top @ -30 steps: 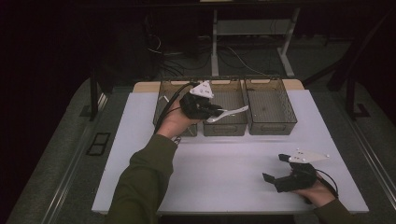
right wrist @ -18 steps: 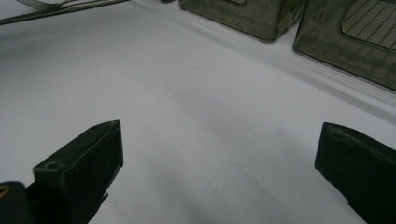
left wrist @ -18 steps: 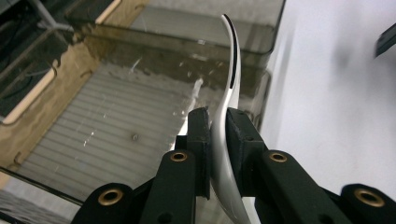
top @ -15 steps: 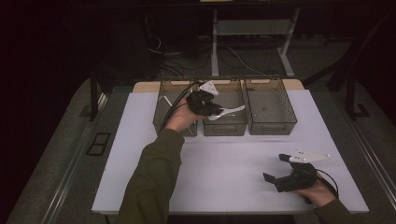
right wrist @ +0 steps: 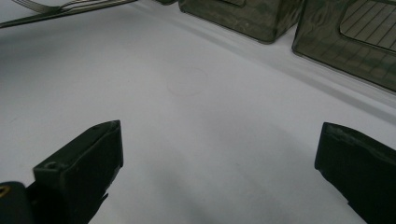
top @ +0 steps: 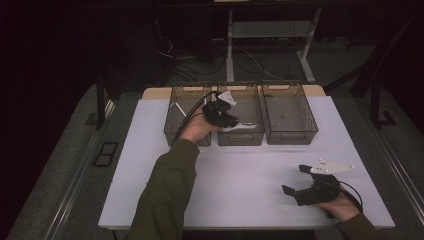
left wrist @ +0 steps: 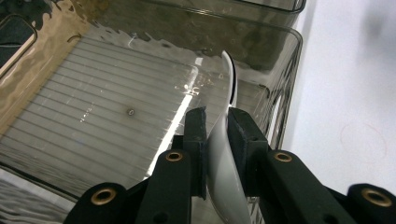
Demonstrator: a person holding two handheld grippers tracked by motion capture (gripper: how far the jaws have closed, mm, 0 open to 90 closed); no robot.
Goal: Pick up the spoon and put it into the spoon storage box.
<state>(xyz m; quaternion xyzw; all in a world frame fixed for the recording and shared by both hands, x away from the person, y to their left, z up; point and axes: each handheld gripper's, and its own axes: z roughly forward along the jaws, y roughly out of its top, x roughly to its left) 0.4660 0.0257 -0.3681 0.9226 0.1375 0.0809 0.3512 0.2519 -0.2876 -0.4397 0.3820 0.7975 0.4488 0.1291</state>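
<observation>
Hanging over the middle bin [top: 241,122], a white plastic utensil [left wrist: 223,154] is clamped between the two black jaws of the left gripper [top: 223,114]; whether it is a spoon or a knife cannot be told. In the left gripper view the utensil stands on edge between the pads, its narrow end reaching forward above the ribbed floor of that bin. The jaws have just been easing apart a little, yet the pads press on the utensil from both sides. In the high view its pale end pokes out toward the bin's near wall. The left bin [top: 186,115] stands touching the middle bin on one side, the right bin [top: 289,112] on the other. Well apart from the middle bin, near the table's [top: 240,175] front edge, the right gripper [top: 300,182] rests in the person's hand with its jaws spread wide on nothing. A fork [right wrist: 65,7] lies on the table beyond it.
</observation>
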